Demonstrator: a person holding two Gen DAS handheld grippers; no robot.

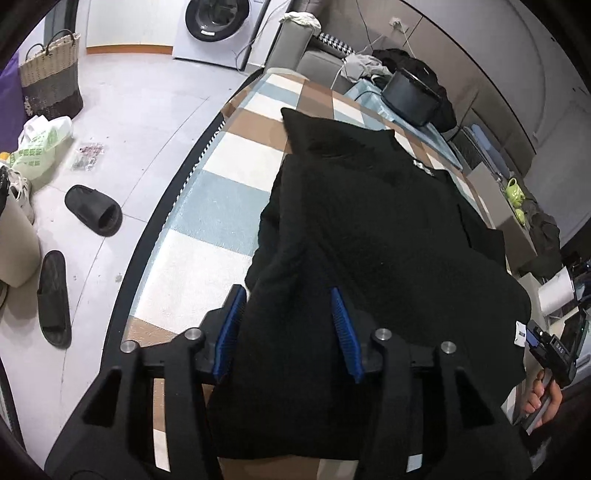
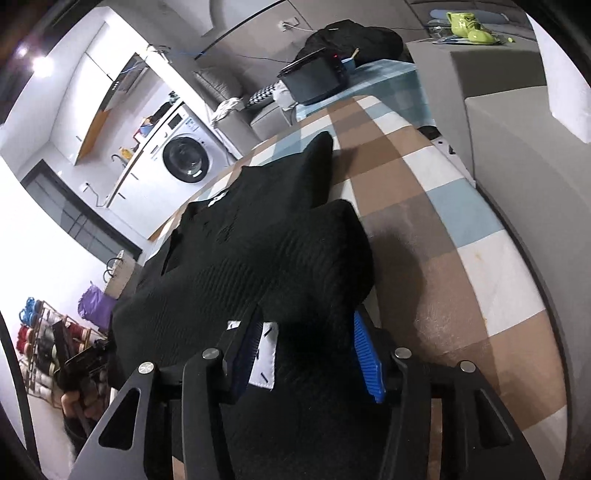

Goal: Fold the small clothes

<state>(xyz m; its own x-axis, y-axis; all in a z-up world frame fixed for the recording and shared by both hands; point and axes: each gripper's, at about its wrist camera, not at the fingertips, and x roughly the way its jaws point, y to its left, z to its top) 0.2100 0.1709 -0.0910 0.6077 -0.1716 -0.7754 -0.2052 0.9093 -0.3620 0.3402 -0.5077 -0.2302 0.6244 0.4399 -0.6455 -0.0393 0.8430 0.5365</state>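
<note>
black garment point(image 1: 369, 229) near checked table's point(image 1: 207, 206) left edge, bare cloth rightward

Matt black ribbed knit garment point(image 2: 258, 258), smooth checked tablecloth point(image 2: 461, 229), ridged blue plastic claw pads point(image 1: 341, 328), woven basket point(image 1: 50, 74)

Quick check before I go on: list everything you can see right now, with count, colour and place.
garment: 1, black, on table, near end between both grippers
table: 1, blue, brown and white checks
washer: 1, white, far wall
basket: 1, woven beige and dark, floor
slippers: 2, black, floor
bag: 1, white and green, floor
teapot: 1, green, side counter
left gripper: black, blue pads, open over garment
right gripper: same, open over garment
hand: 1, on right gripper's handle
</note>
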